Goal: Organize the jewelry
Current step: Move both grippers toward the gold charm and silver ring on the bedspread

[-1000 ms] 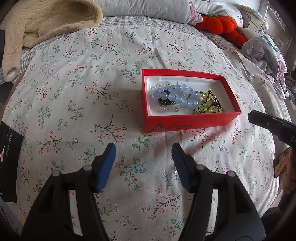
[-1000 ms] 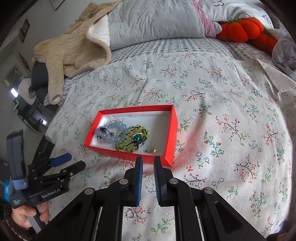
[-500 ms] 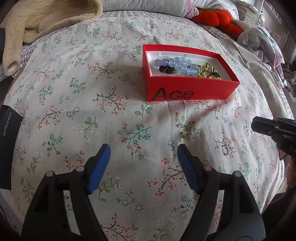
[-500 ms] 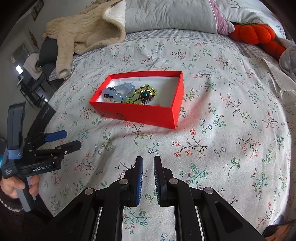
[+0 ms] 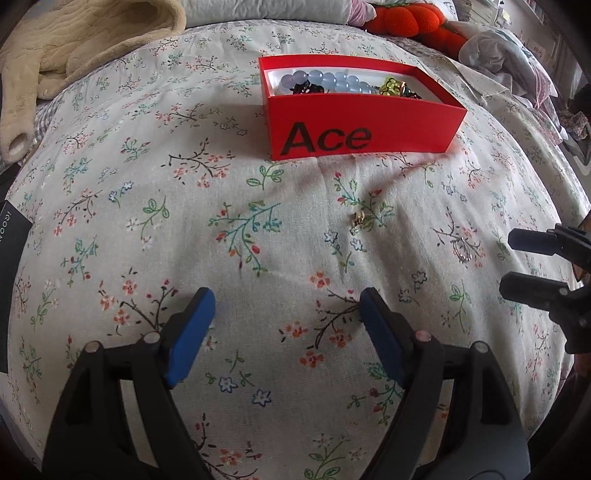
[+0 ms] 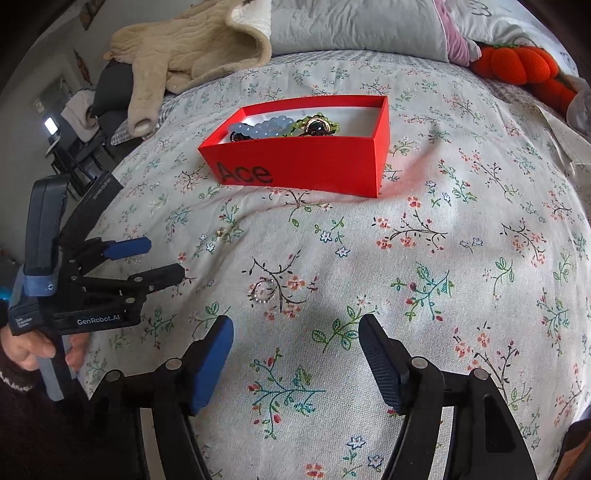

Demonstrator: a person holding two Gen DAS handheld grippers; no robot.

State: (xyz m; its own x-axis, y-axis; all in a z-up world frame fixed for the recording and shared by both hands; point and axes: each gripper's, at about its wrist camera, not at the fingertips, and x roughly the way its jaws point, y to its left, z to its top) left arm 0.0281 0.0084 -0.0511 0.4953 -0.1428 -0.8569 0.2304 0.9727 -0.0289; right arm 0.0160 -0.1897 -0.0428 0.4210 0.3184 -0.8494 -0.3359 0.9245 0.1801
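A red box (image 5: 365, 127) marked "Ace" (image 6: 303, 168) stands on the floral bedspread. It holds a blue bead bracelet (image 5: 325, 81), a green-gold brooch (image 6: 316, 125) and dark pieces. A small gold earring (image 5: 358, 221) (image 6: 220, 232) lies on the bedspread in front of the box. A thin silver ring (image 6: 263, 291) (image 5: 463, 253) lies nearer the right gripper. My left gripper (image 5: 286, 317) is open and empty, low over the bedspread short of the earring. My right gripper (image 6: 295, 343) is open and empty, just behind the ring.
A beige fleece garment (image 6: 184, 55) and grey pillow (image 6: 354, 26) lie at the bed's far end. An orange pumpkin plush (image 6: 517, 62) and crumpled clothes (image 5: 517, 48) sit at the far right. A black box (image 5: 11, 236) lies at the left edge.
Both grippers have dropped lower and pulled back from the box. The right gripper has opened from shut. The earring and ring have come into view.
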